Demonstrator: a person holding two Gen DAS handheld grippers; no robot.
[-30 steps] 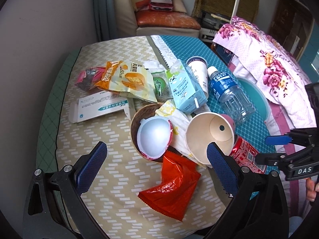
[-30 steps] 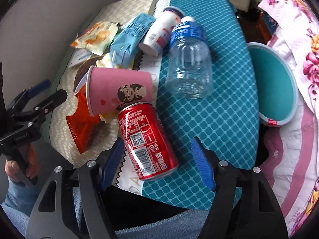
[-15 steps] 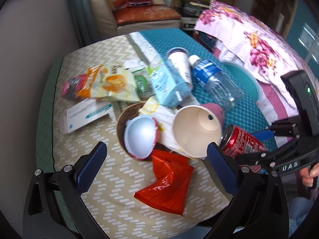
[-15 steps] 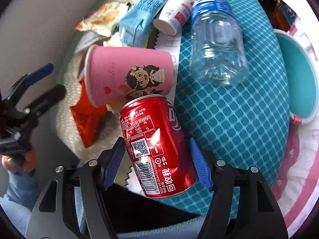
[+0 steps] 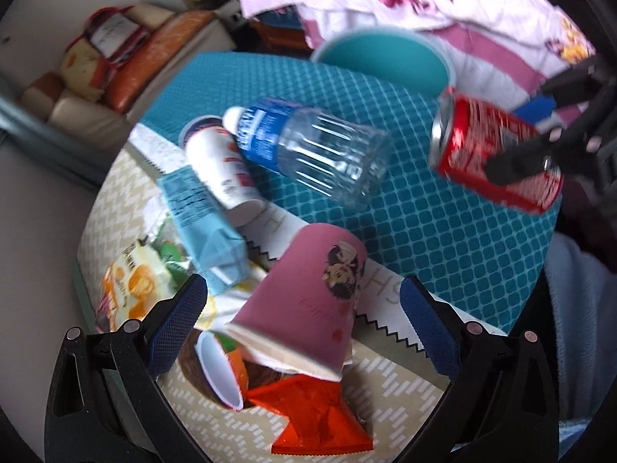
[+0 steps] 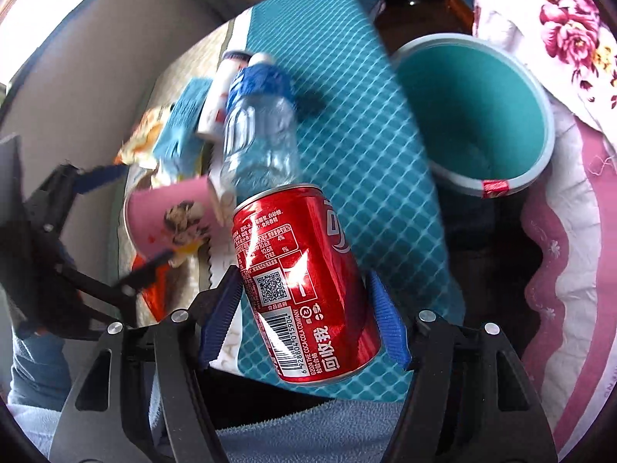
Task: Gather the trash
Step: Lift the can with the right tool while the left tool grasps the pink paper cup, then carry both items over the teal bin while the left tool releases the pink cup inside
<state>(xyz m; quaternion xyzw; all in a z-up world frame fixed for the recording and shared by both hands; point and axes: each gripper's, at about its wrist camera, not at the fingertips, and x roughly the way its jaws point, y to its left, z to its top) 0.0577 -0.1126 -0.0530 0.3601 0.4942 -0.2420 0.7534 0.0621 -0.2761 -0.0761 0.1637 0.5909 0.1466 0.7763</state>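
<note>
My right gripper (image 6: 304, 320) is shut on a red cola can (image 6: 304, 285), held above the teal tablecloth; from the left wrist the same can (image 5: 493, 158) hangs at the right with the right gripper's fingers around it. The teal bin (image 6: 474, 115) stands beyond the table's right edge, apart from the can. My left gripper (image 5: 304, 320) is open over a pink paper cup (image 5: 308, 301) lying on its side, its blue pads either side and not touching it. An orange-red wrapper (image 5: 316, 416) lies just below the cup.
A clear water bottle (image 5: 312, 154), a white drink cup (image 5: 223, 166), a light blue carton (image 5: 200, 212), snack bags (image 5: 131, 281) and a brown bowl with a white lid (image 5: 219, 374) crowd the table. A floral bedcover (image 6: 559, 38) lies right of the bin. A sofa (image 5: 127, 65) stands behind.
The right gripper has closed on the red can and lifted it off the table toward the bin side. The left gripper has rolled and moved over the pink cup.
</note>
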